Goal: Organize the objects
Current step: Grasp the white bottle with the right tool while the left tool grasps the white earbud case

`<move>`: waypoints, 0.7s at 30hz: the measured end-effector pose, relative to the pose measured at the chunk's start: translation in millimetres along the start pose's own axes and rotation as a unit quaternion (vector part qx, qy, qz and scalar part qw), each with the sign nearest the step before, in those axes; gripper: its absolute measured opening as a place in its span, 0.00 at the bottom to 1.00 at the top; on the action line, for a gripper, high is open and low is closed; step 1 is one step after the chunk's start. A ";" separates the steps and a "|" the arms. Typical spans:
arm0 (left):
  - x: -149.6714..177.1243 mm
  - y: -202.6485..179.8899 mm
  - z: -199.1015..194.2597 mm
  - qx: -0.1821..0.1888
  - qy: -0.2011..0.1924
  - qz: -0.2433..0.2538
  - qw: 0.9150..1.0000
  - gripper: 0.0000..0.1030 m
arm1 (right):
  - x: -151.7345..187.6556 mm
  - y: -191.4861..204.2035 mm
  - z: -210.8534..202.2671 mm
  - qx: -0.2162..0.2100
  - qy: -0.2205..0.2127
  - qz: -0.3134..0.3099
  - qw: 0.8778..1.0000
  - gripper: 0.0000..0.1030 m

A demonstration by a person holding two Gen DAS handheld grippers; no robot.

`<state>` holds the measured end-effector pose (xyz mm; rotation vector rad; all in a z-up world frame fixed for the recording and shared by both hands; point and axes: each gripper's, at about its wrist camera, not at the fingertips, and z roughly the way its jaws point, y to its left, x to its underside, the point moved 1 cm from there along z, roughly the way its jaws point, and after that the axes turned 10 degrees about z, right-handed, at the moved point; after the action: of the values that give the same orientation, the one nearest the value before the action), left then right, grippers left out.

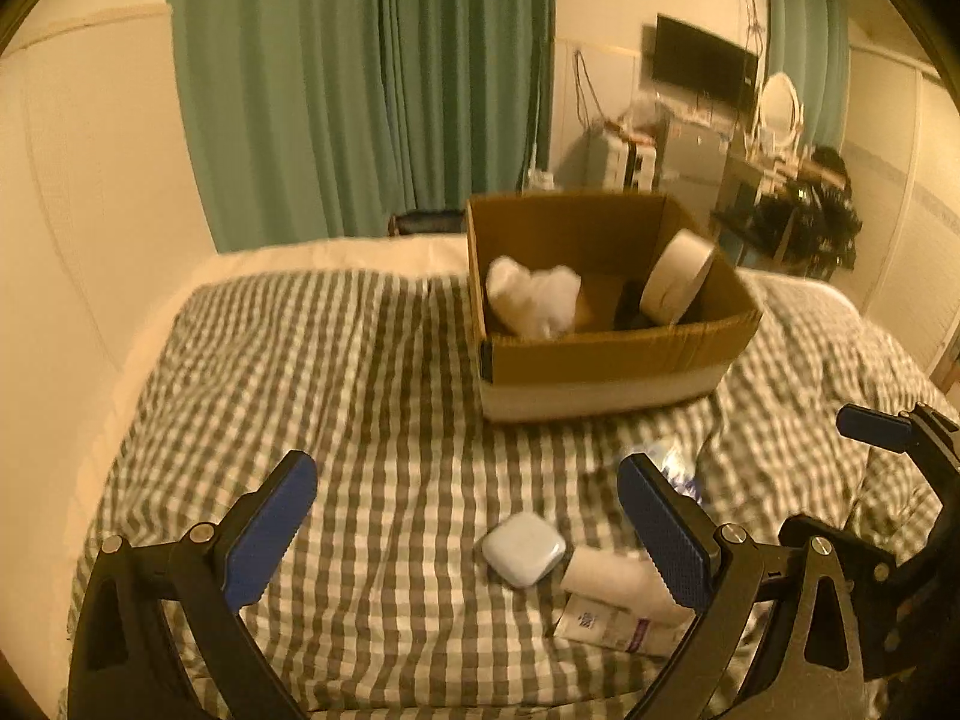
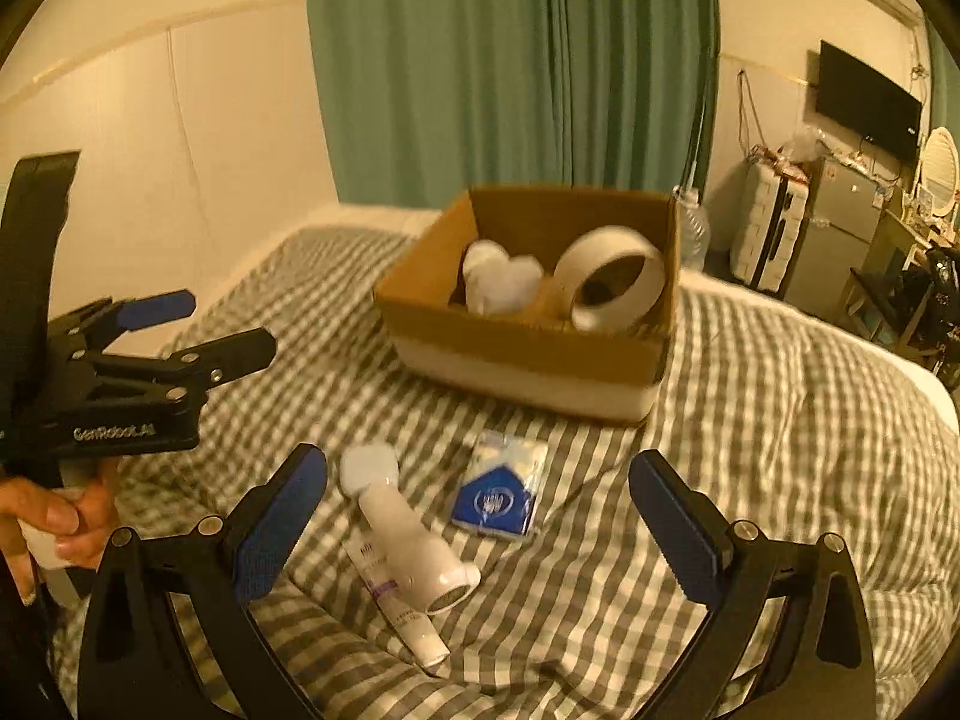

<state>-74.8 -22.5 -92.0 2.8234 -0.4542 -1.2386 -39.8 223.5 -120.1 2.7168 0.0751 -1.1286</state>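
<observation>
On the checked bedcover [image 1: 372,396] lie a pale square case [image 1: 523,547], a white cylinder bottle [image 1: 606,582], a tube [image 1: 600,627] under it, and a blue-and-white packet [image 1: 678,468]. My left gripper [image 1: 468,531] hovers open just short of the case, holding nothing. My right gripper [image 2: 480,525] is open and empty over the packet [image 2: 501,492], with the bottle [image 2: 414,546], tube [image 2: 396,606] and case [image 2: 367,468] to its left. Behind stands a cardboard box [image 2: 522,360] containing a white cloth [image 2: 498,282] and a tape roll [image 2: 612,285].
A hand [image 2: 54,516] holds the left gripper [image 2: 210,330] at the left of the right wrist view. A wall and green curtain [image 1: 360,90] bound the bed's left and far sides. A suitcase, fridge [image 2: 834,228], TV and cluttered desk stand to the right.
</observation>
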 end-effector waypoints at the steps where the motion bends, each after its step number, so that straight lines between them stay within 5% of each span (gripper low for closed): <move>1: 3.5 -1.7 6.6 0.002 0.006 0.005 1.000 1.00 | 4.9 -0.3 8.0 0.001 0.010 -0.004 1.000 0.98; 7: 15.6 -4.2 35.1 0.010 0.038 0.016 0.999 1.00 | 23.2 0.7 38.7 -0.002 0.043 -0.011 0.999 0.98; 17: 31.0 2.1 73.7 0.033 0.096 -0.007 0.995 1.00 | 52.3 7.3 89.5 -0.025 0.114 -0.024 0.993 0.74; 21: 35.0 0.0 86.4 0.044 0.115 -0.008 0.992 1.00 | 61.3 8.5 105.9 -0.024 0.132 -0.027 0.991 0.74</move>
<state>-114.9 -24.0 -176.2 2.9994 -0.4848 -0.8994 -69.0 192.1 -234.9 2.8186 0.2118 -0.7617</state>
